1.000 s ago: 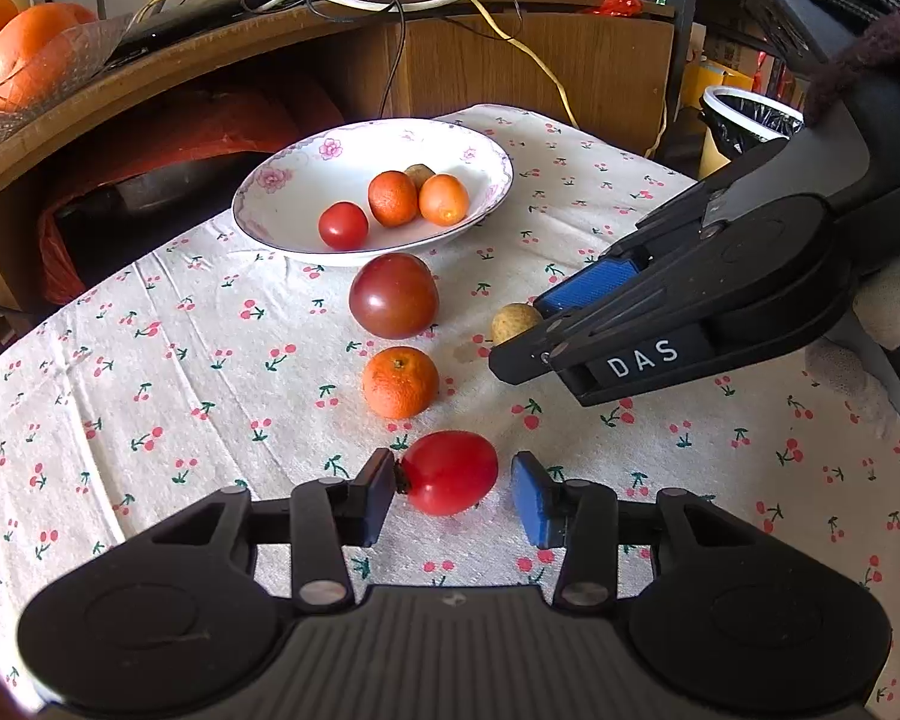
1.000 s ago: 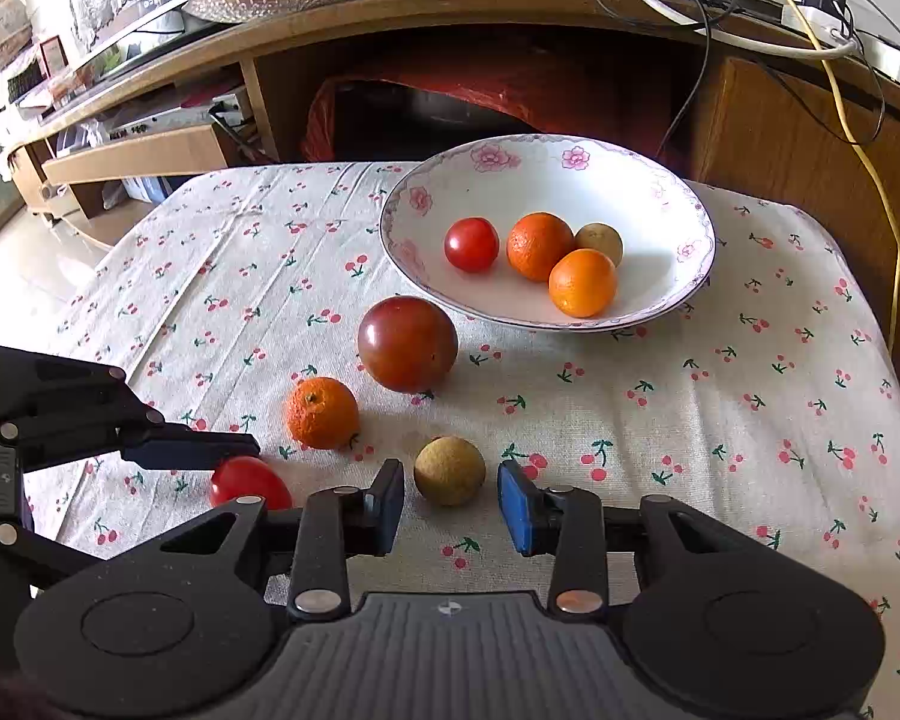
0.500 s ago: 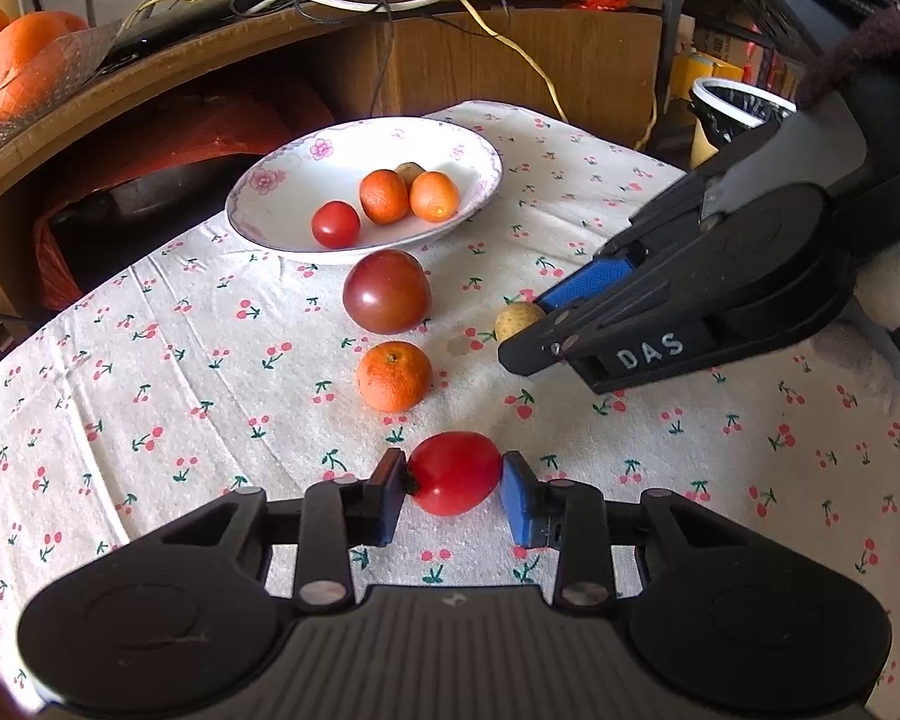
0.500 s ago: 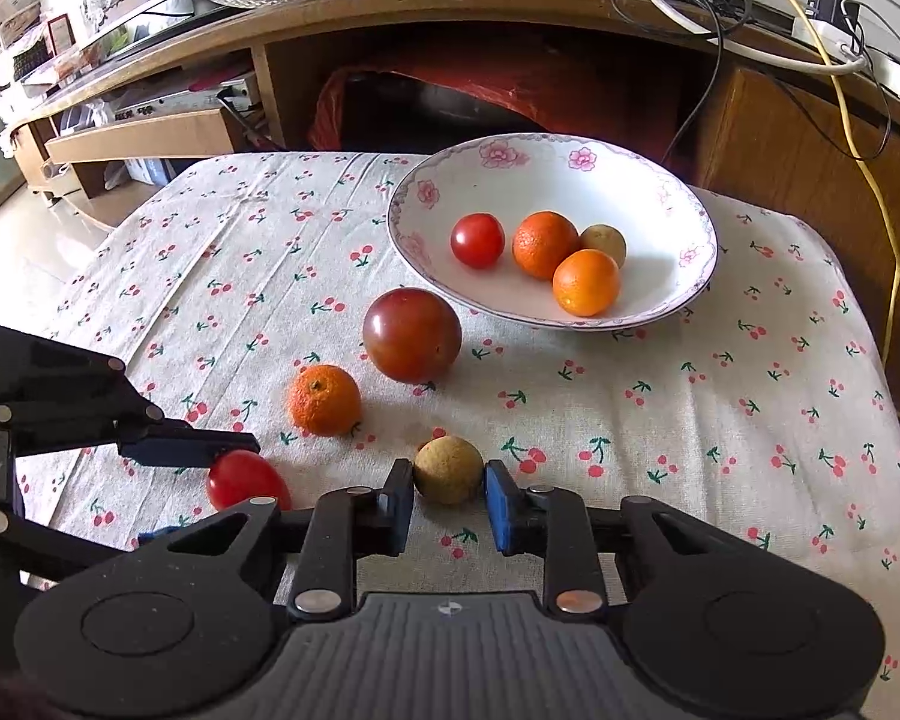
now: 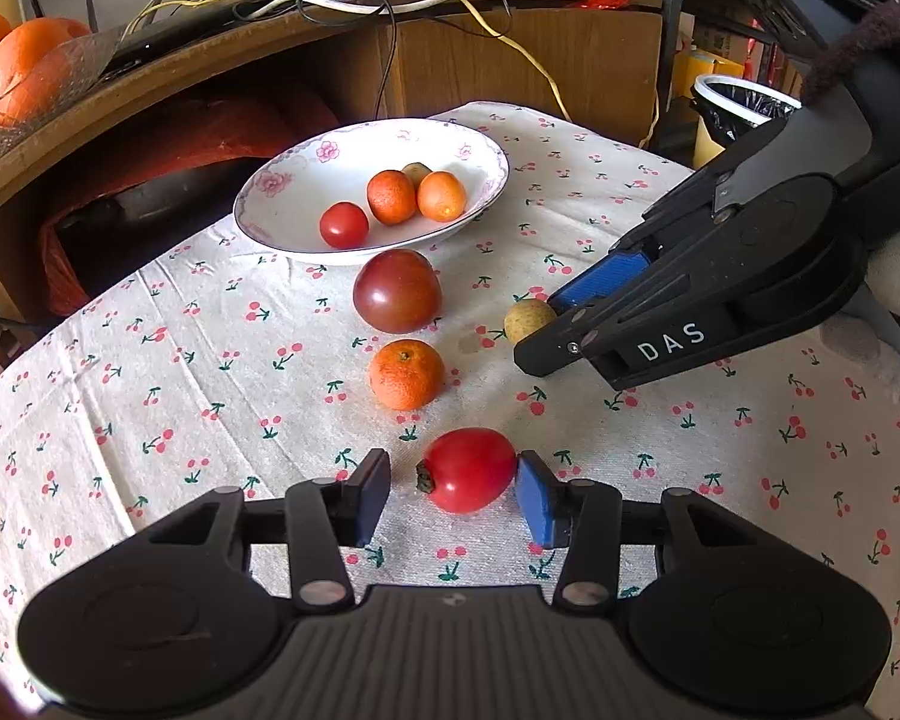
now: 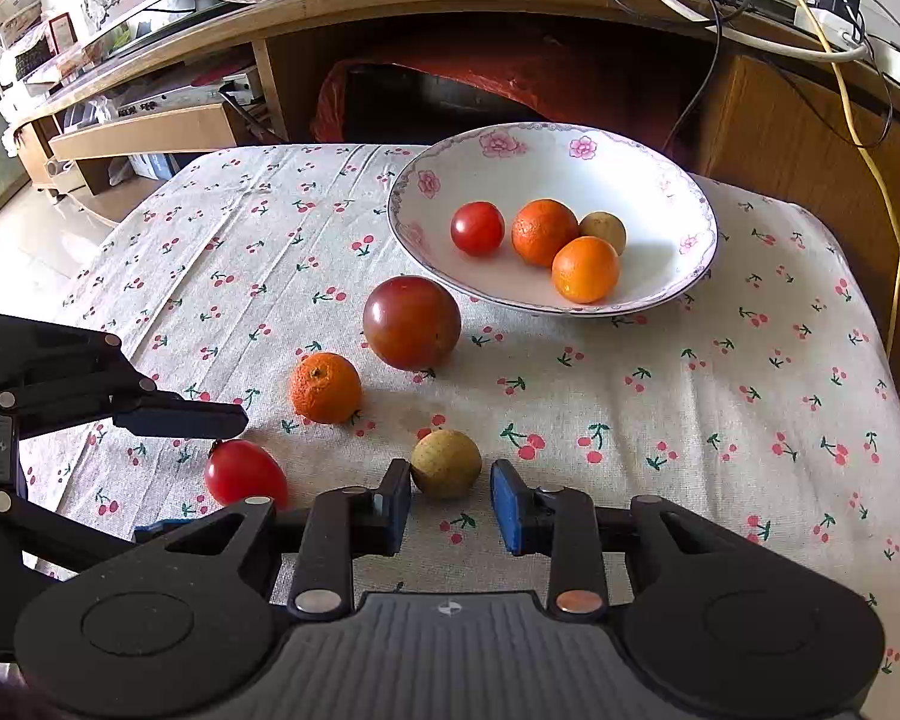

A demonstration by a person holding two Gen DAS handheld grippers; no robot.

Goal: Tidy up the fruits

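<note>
Tablecloth [image 5: 150, 360]: tomato [image 5: 468, 468] between left tool [image 5: 450, 489] pads.

Both the left hand-held gripper [image 5: 452, 492] and right hand-held gripper [image 6: 448, 504] hover low with parted jaws.

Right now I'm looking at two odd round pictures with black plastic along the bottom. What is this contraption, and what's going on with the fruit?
There is no robot: a person holds a hand gripper in each hand, each with a wide-angle camera looking along its two jaws. The black plastic is the gripper itself. One picture comes from the left gripper, the other from the right gripper, and each also shows the other one from the side. On the cherry-print tablecloth lie a small red tomato, a tan fruit, a tangerine and a big dark tomato. The flowered bowl behind them holds four small fruits. The left jaws straddle the red tomato and the right jaws the tan fruit, but both are open, so nothing is held.
</note>
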